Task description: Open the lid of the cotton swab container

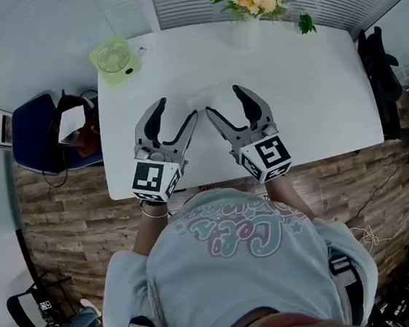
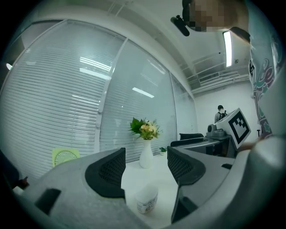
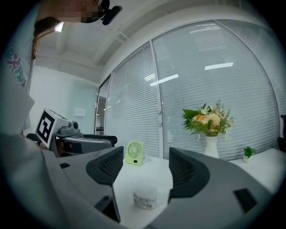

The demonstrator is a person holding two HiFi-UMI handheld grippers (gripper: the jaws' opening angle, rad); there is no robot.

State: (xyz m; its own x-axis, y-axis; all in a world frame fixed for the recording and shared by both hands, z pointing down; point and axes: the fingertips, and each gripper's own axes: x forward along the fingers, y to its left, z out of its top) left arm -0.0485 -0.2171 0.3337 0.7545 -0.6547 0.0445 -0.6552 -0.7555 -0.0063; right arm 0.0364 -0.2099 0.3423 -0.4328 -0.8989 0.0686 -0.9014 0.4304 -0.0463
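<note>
The cotton swab container (image 2: 146, 199) is a small white round tub with a printed label and its lid on, standing upright on the white table (image 1: 315, 102). The head view shows it only faintly (image 1: 200, 96), just beyond both sets of fingertips. My left gripper (image 1: 176, 109) is open and aims at it from the near left, nothing between its jaws. My right gripper (image 1: 224, 100) mirrors it from the near right, also open and empty. Each gripper view has the tub (image 3: 145, 195) low between the dark pads, a short way ahead and untouched.
A green desk fan (image 1: 113, 58) stands at the table's far left corner. A white vase of flowers (image 1: 246, 30) and a small plant (image 1: 307, 24) sit at the far edge. A blue chair with a bag (image 1: 40, 141) is left of the table.
</note>
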